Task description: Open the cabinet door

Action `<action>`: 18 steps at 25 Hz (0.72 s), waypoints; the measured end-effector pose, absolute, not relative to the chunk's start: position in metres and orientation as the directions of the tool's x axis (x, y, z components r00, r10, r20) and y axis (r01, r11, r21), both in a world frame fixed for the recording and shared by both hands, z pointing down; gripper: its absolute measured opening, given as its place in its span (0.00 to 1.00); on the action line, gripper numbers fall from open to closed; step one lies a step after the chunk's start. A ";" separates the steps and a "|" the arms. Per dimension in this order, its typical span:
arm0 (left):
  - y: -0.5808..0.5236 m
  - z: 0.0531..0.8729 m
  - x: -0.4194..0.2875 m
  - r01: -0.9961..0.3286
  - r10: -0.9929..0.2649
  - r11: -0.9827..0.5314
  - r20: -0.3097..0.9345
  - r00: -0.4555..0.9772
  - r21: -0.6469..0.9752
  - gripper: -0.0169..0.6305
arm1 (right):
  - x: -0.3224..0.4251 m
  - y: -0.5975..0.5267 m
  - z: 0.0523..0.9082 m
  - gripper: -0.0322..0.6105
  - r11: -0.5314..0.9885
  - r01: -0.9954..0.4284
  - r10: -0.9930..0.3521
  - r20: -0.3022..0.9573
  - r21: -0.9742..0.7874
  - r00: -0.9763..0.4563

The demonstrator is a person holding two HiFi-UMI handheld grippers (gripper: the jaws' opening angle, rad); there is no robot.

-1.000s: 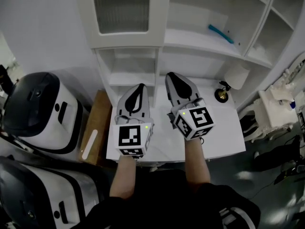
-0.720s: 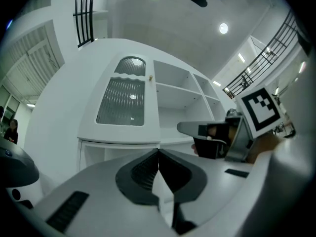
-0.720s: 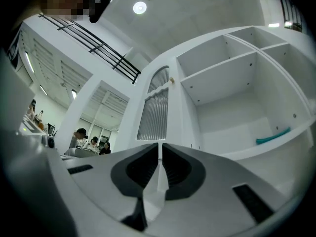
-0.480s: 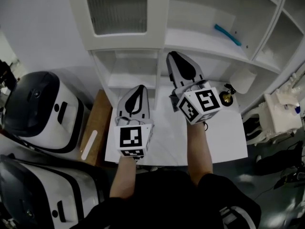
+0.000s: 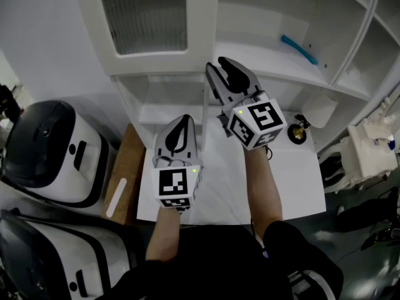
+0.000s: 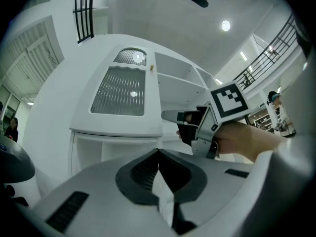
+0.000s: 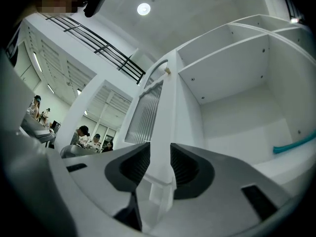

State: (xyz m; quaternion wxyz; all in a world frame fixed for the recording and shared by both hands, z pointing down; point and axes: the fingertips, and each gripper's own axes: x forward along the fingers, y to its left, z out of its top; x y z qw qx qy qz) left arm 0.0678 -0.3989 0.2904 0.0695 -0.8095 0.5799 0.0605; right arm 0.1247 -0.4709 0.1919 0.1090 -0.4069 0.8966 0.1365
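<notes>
White, smooth-painted framing surrounds the ribbed glass panel of the cabinet door [image 5: 150,17], which you will find at the upper left of the shelving unit [image 5: 262,54], above the flat desk [image 5: 294,180]. Your right gripper [image 5: 217,63] is up at the door's right-hand edge. Its jaws have just been opening, and that flat edge runs between the grooved black pads [image 7: 185,167] without contact. Your left gripper [image 5: 181,117] sits lower, over the desk, jaws closed together on nothing.
</notes>
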 end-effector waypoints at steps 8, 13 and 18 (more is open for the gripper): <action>-0.425 0.282 0.058 -0.956 -0.935 -0.287 -0.199 0.292 -0.053 0.05 | 0.114 -0.496 0.185 0.29 0.656 -0.738 -0.678 -0.307 0.158 -0.669; -0.436 0.286 0.047 -0.963 -0.945 -0.267 -0.187 0.270 -0.042 0.05 | 0.113 -0.499 0.180 0.29 0.659 -0.735 -0.673 -0.312 0.159 -0.671; -0.437 0.292 0.050 -0.960 -0.944 -0.276 -0.175 0.278 -0.035 0.05 | 0.113 -0.496 0.180 0.29 0.691 -0.709 -0.653 -0.300 0.140 -0.696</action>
